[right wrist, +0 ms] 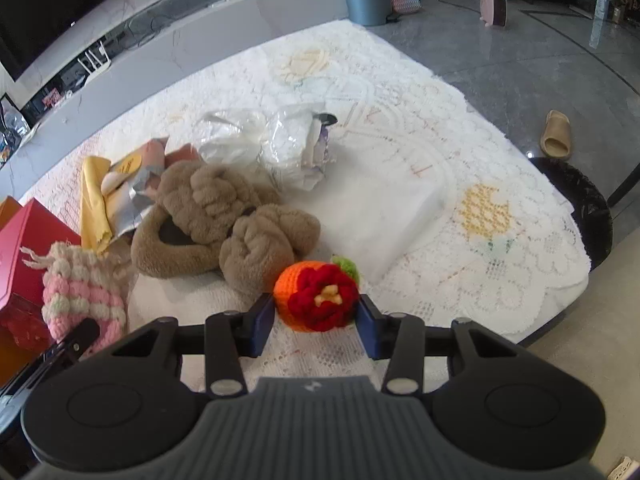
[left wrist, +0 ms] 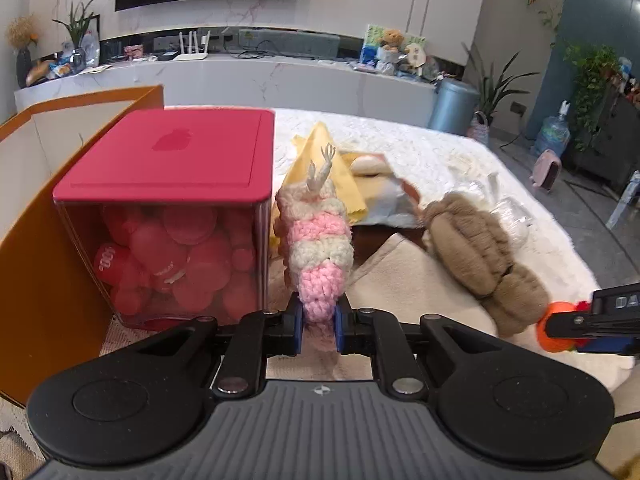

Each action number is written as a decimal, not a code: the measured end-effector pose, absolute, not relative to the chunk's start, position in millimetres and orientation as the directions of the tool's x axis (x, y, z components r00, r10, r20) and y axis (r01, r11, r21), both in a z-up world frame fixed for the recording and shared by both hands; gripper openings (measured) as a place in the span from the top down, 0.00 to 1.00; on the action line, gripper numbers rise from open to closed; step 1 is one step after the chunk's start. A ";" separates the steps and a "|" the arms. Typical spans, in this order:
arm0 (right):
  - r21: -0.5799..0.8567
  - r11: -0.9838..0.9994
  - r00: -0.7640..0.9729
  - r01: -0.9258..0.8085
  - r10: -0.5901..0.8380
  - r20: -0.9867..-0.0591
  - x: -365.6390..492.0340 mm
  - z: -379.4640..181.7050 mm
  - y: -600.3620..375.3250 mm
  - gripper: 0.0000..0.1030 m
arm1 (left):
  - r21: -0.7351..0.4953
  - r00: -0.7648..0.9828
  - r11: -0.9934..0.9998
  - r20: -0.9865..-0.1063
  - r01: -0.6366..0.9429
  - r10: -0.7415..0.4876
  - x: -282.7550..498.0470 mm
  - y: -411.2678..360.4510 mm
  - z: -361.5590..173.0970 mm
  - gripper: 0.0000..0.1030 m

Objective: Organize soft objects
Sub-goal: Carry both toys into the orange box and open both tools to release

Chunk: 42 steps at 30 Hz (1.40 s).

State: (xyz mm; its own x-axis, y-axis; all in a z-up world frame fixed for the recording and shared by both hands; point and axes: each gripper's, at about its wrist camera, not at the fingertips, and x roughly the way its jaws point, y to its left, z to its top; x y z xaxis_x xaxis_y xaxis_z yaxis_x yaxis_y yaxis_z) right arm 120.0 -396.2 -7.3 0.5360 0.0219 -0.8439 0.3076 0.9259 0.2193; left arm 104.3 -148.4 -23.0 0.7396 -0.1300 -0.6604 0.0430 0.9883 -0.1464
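Crocheted toys sit pinched in both tongs over the lace-covered table.

Pink-and-cream knitted piece stands upright, its lower tip squeezed between the nearly closed pads of the left gripper, just beside the clear box with the red lid. Over at the right gripper, the jaws stand about half open and clamp an orange ball with a red flower, close to the brown plush toy lying on the lace cloth.

Black gripper, blue-padded jaws
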 end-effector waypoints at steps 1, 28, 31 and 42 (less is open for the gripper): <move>0.227 0.924 0.543 0.308 0.025 -0.839 119.3 -6.5 -397.0 0.57 | -0.150 0.747 0.987 -0.651 0.050 -0.137 102.1 -147.5 -19.3 0.84; 0.335 0.940 0.860 -0.065 0.223 -0.459 65.2 137.8 -268.5 0.57 | -0.251 0.917 0.968 -0.386 0.002 -0.102 53.2 -31.0 128.6 0.86; 0.356 0.929 0.865 -0.106 0.262 -0.427 60.8 144.4 -237.2 0.57 | -0.234 0.906 0.972 -0.411 0.002 -0.101 47.5 -0.3 133.5 0.86; 0.356 0.881 0.731 -0.312 0.462 -0.503 82.4 97.7 -104.2 0.57 | -0.335 0.812 0.935 -0.574 -0.113 -0.107 60.7 93.2 66.5 0.86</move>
State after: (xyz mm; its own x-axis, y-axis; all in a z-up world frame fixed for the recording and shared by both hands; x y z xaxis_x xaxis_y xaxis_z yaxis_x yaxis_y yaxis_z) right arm 82.4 -104.2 97.7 0.7308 0.4619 -0.5026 -0.3121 0.8809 0.3558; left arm 60.7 93.2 66.5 0.8118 -0.1072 -0.5740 -0.1134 0.9353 -0.3352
